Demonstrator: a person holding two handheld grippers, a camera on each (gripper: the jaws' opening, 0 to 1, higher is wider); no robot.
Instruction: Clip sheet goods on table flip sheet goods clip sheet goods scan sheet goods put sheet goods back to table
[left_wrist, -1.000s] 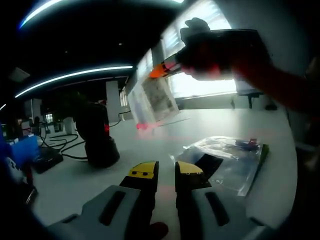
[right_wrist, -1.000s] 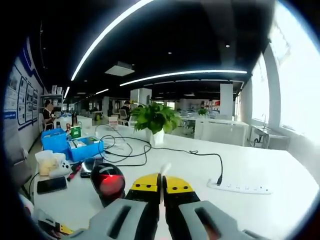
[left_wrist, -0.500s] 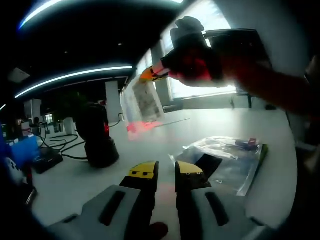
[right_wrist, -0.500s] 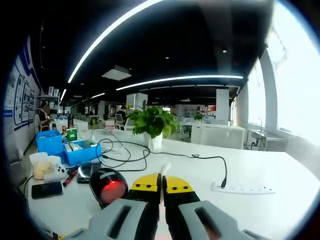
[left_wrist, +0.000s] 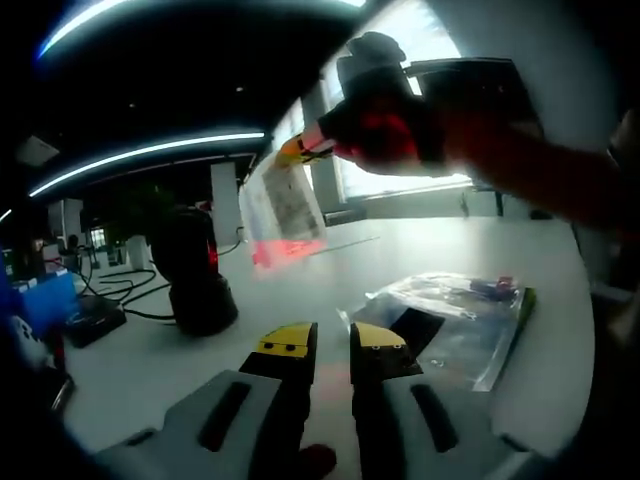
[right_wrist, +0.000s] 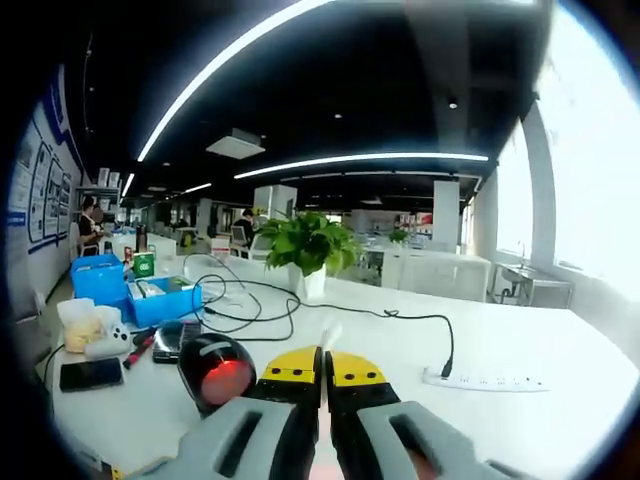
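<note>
Up in the air hangs the sheet goods packet (left_wrist: 283, 207), a thin clear plastic pouch with a printed card inside, its lower edge glowing red where the scanner's light catches it. It dangles well above the white table (left_wrist: 420, 240), just right of the scanner (left_wrist: 195, 270), a dark upright unit on a rounded base. Against a second ago the pouch sits further left and closer to the scanner, hanging more squarely, and the red glow on it is brighter.

The right gripper (left_wrist: 305, 148) comes in from the right with a gloved hand (left_wrist: 385, 125) behind it, its orange-tipped jaws pinched tight on the pouch's top corner. In its own view those yellow-tipped jaws (right_wrist: 324, 368) are pressed together with a sliver of pale plastic between them, and the scanner (right_wrist: 220, 368) shows its glossy red window at lower left.

The left gripper (left_wrist: 333, 340) hovers low, yellow jaws parted and holding nothing. Beside it, to the right, a second clear bag (left_wrist: 455, 320) lies flat and crinkled on the table.
</note>
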